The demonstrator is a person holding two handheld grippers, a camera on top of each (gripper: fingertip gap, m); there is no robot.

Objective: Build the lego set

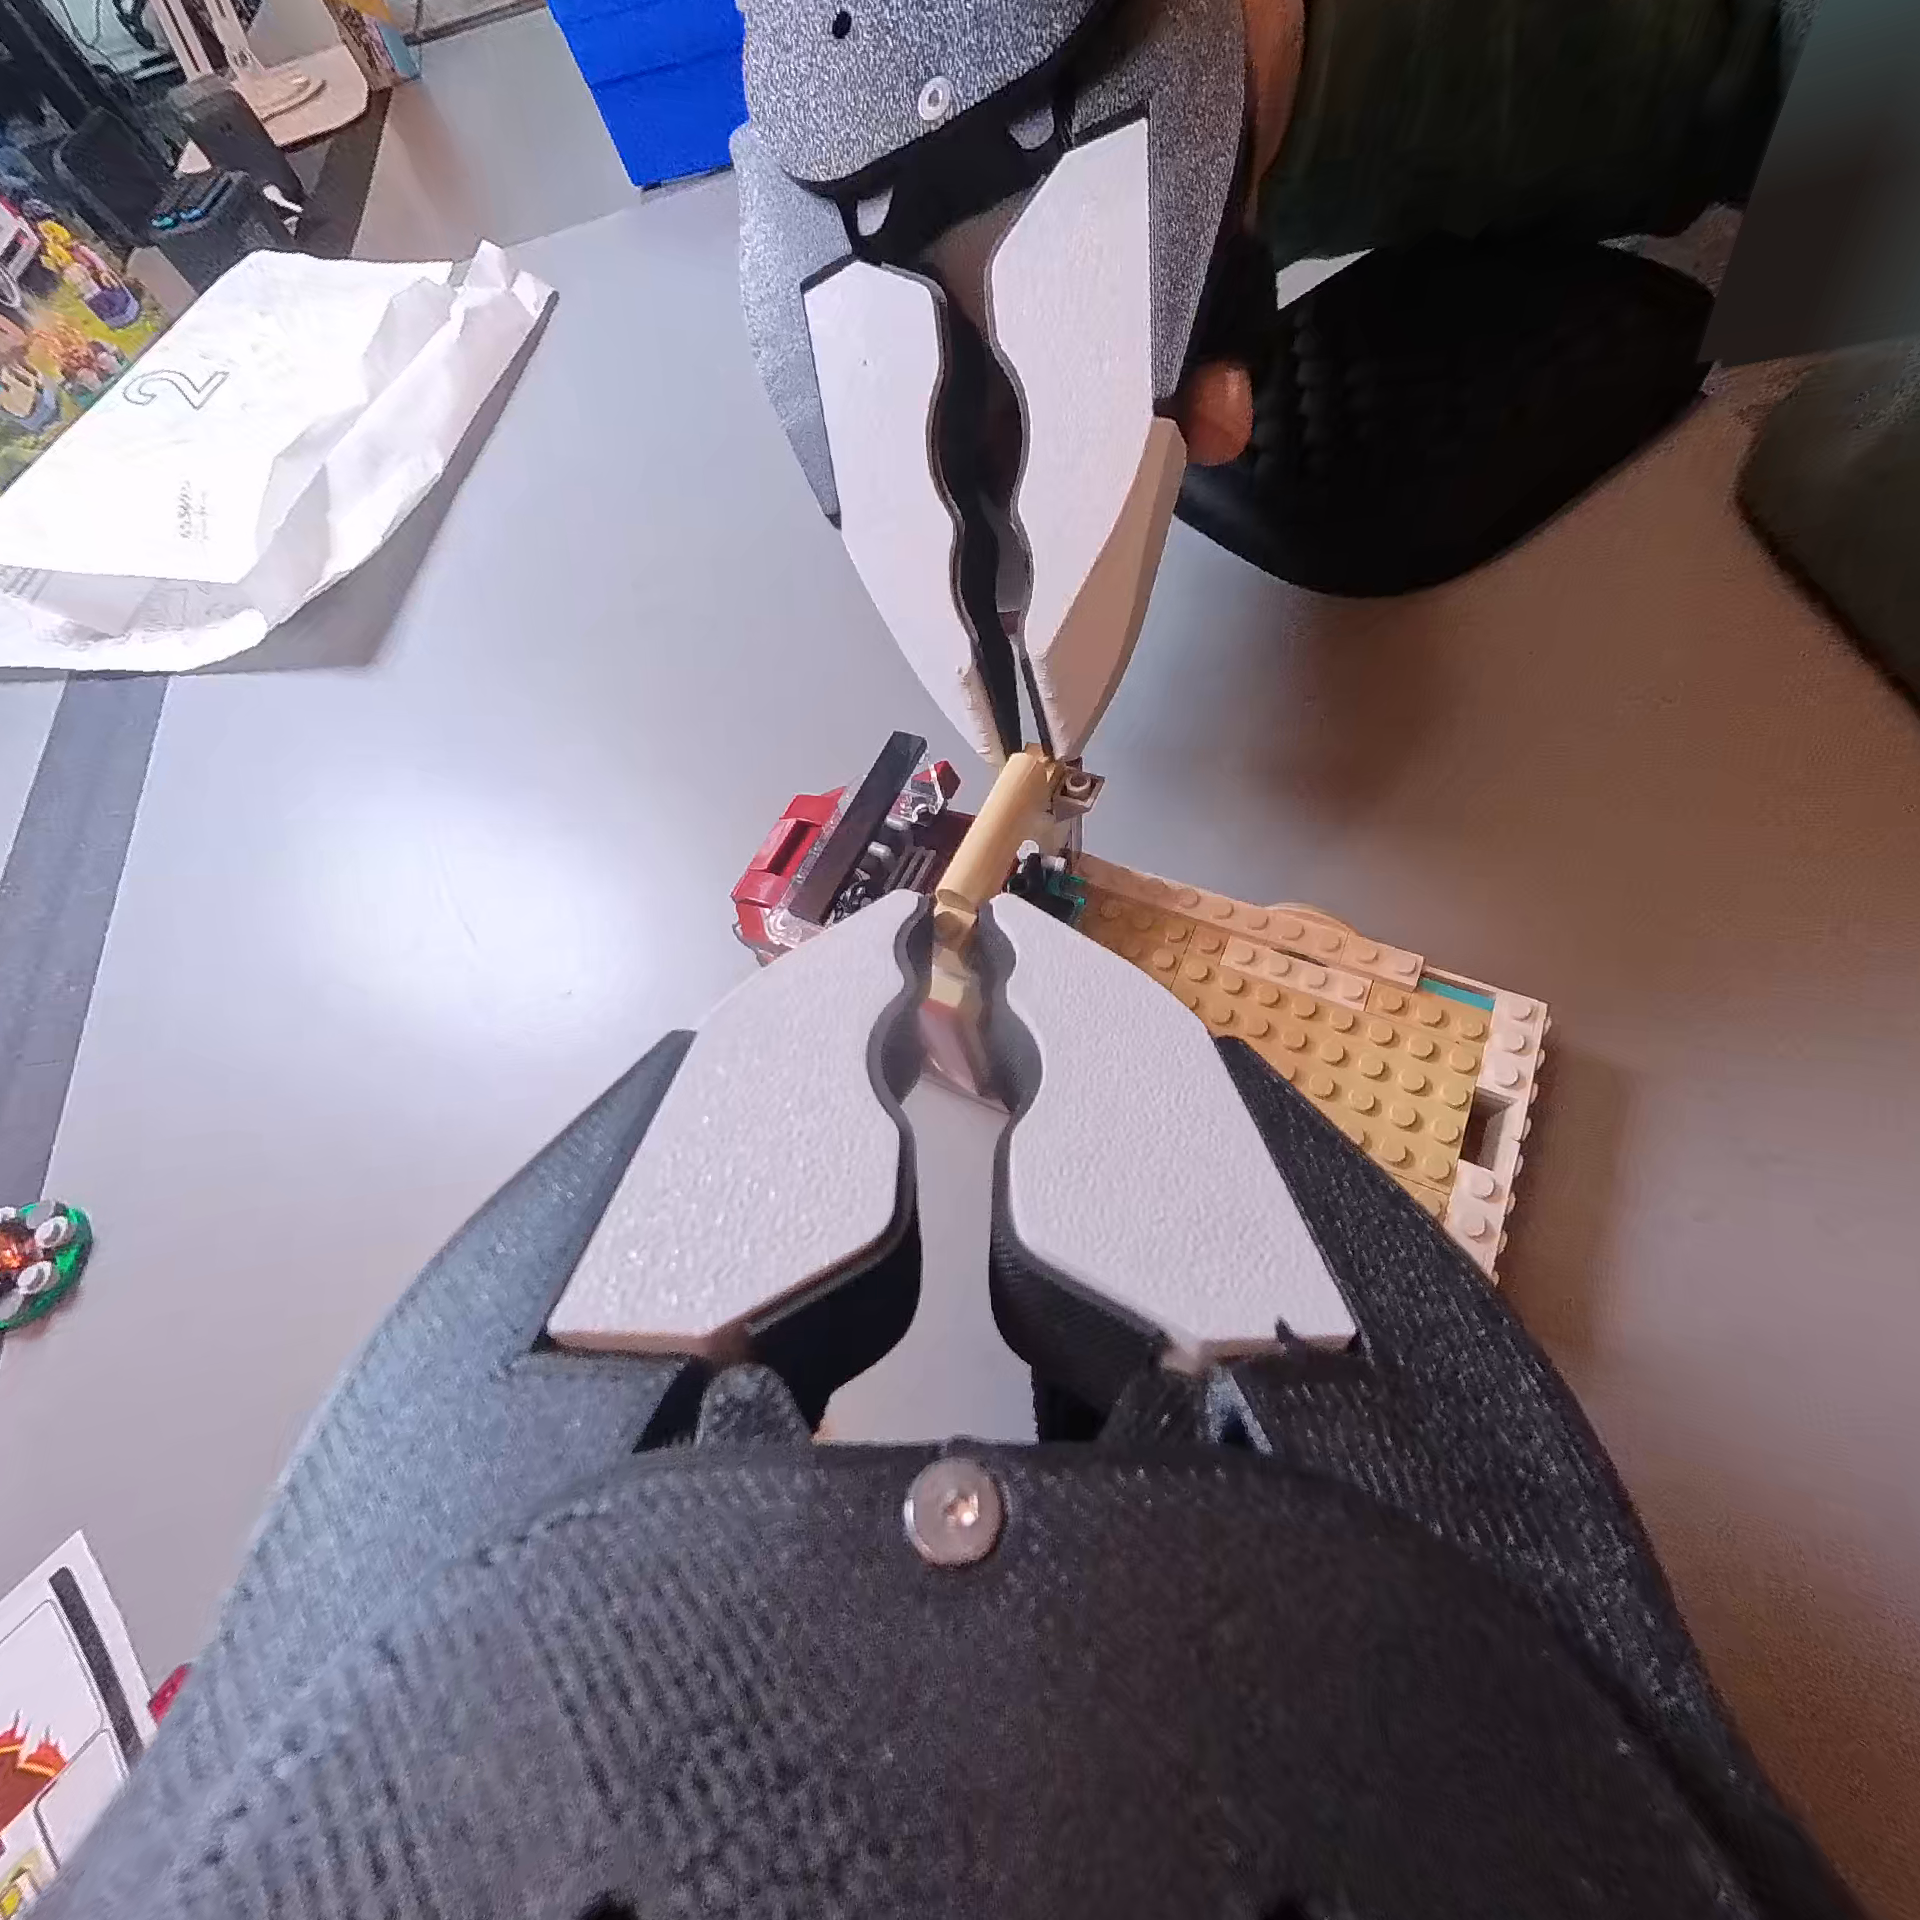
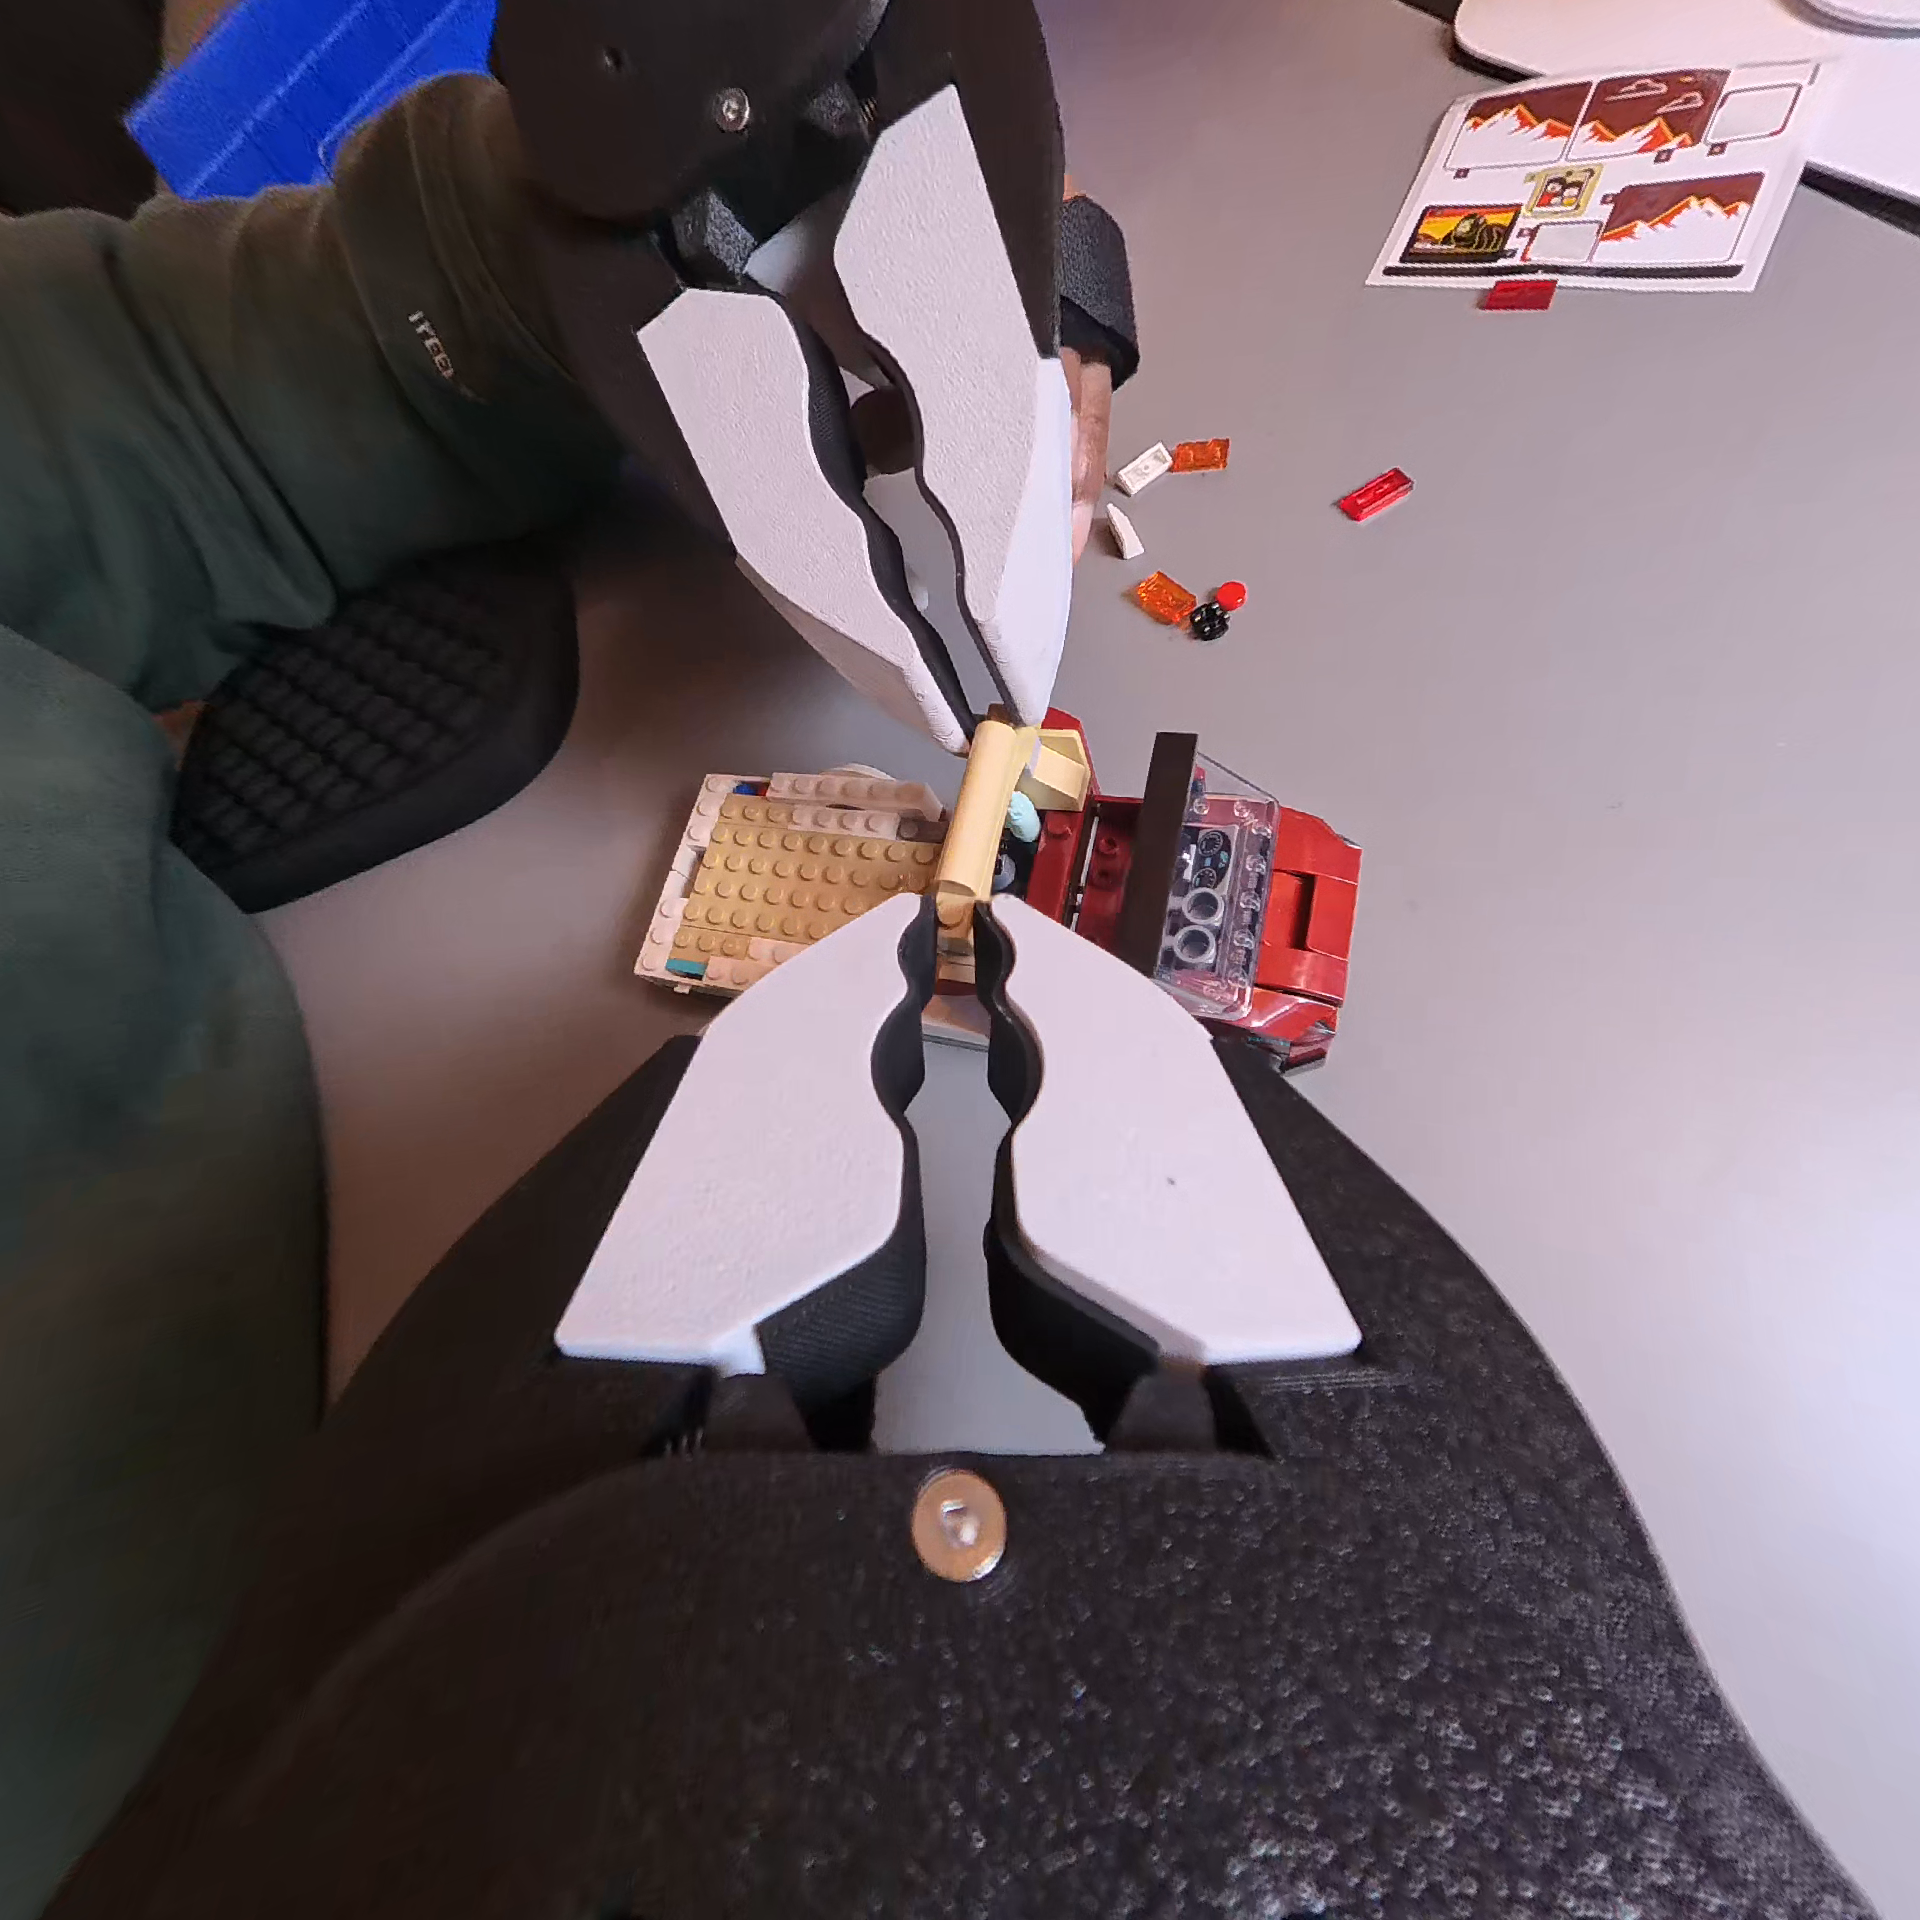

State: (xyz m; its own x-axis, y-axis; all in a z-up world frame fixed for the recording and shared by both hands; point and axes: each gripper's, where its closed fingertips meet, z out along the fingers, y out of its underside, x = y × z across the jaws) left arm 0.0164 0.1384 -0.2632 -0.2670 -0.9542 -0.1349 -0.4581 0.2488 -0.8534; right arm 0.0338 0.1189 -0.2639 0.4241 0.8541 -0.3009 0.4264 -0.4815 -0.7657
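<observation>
Above the partly built lego truck (image 2: 1039,883), both hand-held grippers meet on one small tan cylinder assembly (image 1: 982,842), each from an opposite end. The left hand-held gripper (image 1: 954,925) is clenched on the near end of that tan piece in its own view, its pale fingers (image 1: 790,1122) nearly together around a small block at the tip. The right hand-held gripper (image 2: 956,920) grasps the other end, its jaws likewise pinched onto it. In the left wrist view the right hand-held gripper comes down from the far side, its tips meeting the tan piece over the truck.

The truck rests on the grey table (image 2: 1558,935): a dark red cab (image 2: 1288,904) with a clear windscreen on one end, a tan studded flatbed (image 2: 800,883) edged with white bricks on the other. The tan piece is held just above the join between cab and bed.

Beyond the cab, well apart from the truck, lie loose small parts, among them orange plates (image 2: 1200,455), white pieces and a red tile (image 2: 1374,494). Farther still lies a sticker sheet (image 2: 1590,177). On the bed's side, a white paper bag (image 1: 239,447) lies well away.
</observation>
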